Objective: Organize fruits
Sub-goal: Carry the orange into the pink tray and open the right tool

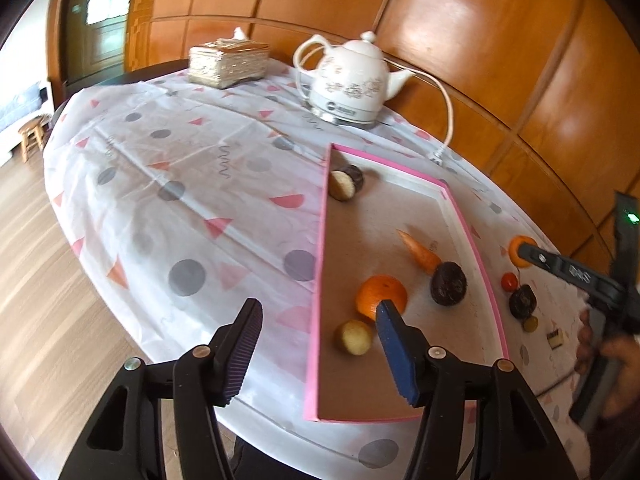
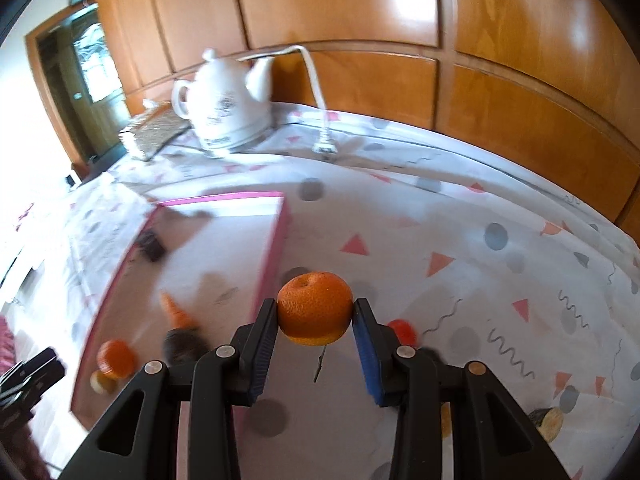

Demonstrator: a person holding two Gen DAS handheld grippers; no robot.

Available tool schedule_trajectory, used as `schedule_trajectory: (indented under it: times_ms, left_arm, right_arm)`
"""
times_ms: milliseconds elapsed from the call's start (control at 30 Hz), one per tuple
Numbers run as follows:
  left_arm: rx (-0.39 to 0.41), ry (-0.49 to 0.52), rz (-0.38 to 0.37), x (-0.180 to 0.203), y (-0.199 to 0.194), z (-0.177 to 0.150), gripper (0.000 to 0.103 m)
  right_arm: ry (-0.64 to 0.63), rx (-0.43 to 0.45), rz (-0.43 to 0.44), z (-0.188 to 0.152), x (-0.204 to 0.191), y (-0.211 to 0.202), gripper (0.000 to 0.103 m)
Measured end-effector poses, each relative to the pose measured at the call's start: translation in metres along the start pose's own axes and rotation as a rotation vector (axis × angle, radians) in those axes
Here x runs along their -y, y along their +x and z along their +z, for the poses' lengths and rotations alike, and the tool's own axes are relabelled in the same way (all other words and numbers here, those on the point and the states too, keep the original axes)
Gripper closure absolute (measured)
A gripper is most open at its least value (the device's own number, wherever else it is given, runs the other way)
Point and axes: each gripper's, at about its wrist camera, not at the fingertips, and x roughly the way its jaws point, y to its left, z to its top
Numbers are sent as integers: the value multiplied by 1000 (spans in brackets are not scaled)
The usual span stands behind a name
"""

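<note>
Your left gripper (image 1: pixel 318 350) hangs open over the near left corner of the pink tray (image 1: pixel 318 264), nothing between its pads; one finger sits outside the tray's left wall, the other over the tray floor. Everything else I'll place against that tray.

Outside its left wall there's just patterned tabletop (image 1: pixel 168 184). Behind the tray, at the back of the tabletop, a gold tissue box (image 1: pixel 228 62) stands left of a white kettle (image 1: pixel 352 80), and the kettle's plug (image 1: pixel 436 156) lies just past the tray's far right wall.

Inside the tray:
- a cut passion fruit half (image 1: pixel 346 184) in the far left corner
- a pale cut half (image 1: pixel 354 337) near the front, just beside an orange (image 1: pixel 380 294)
- a carrot (image 1: pixel 420 251) right of middle, its thick end touching a dark passion fruit (image 1: pixel 449 283)

Outside the tray's right wall, your right gripper (image 2: pixel 315 322) is clamped on a mandarin (image 2: pixel 315 307), pads pressing both sides, and it's lifted off the tabletop. Under and beside it lie a small red tomato (image 1: pixel 509 281), another dark passion fruit (image 1: pixel 522 301), a small yellowish fruit (image 1: pixel 531 323) and a little cut piece (image 1: pixel 555 338). Your hand (image 1: pixel 612 356) shows at the far right edge on the gripper's handle.
</note>
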Motion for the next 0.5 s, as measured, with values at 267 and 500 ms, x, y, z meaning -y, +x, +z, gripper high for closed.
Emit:
schedule_trajectory:
  times_ms: [267,500]
  left_arm:
    - [4,-65,25,-15,-3,2,36]
    - [11,-127,53,-32,-4,6,34]
  right_arm:
    - [-82,-19,127,-22,-44,-17,65]
    - [-142,-74,187,-46,-74,-15,65]
